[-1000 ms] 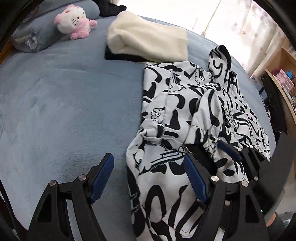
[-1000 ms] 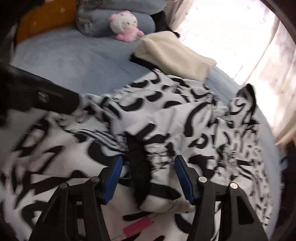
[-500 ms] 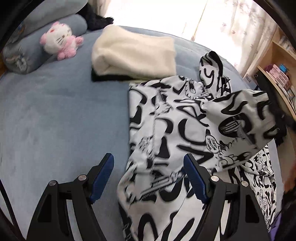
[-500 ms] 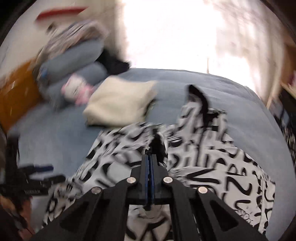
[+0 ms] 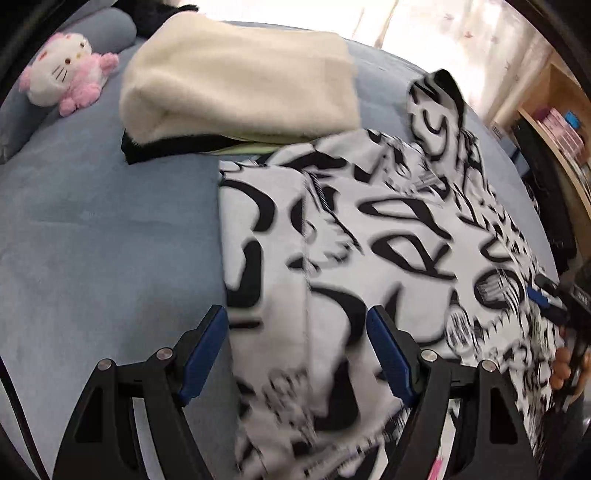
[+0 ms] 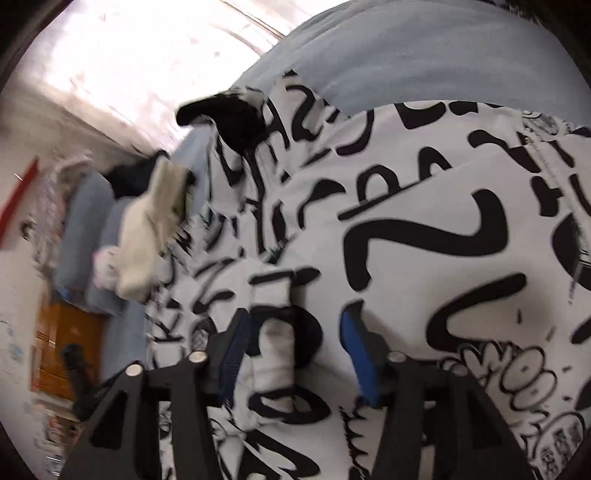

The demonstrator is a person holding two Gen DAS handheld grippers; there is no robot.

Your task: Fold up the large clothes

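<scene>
A large black-and-white printed hoodie (image 5: 388, 240) lies spread on the blue bed (image 5: 92, 240), with its hood (image 5: 439, 99) at the far end. My left gripper (image 5: 295, 317) hovers open over the hoodie's left edge, with the cloth under it and not pinched. At the right edge of the left wrist view is my right gripper (image 5: 548, 301), held by a hand. In the right wrist view my right gripper (image 6: 295, 321) is rolled sideways and its jaws are opening. A sleeve (image 6: 273, 332) of the hoodie (image 6: 424, 221) lies loose between its pads.
A folded cream fleece (image 5: 240, 81) on a black garment (image 5: 166, 147) lies beyond the hoodie. A pink-and-white plush toy (image 5: 66, 70) and blue pillows (image 5: 107, 33) sit at the far left. A wooden shelf (image 5: 554, 122) stands to the right of the bed.
The right gripper shut on the sleeve, swung it across the hoodie to the right while rolling, and its jaws have now parted. The left gripper moved forward along the hoodie's left edge.
</scene>
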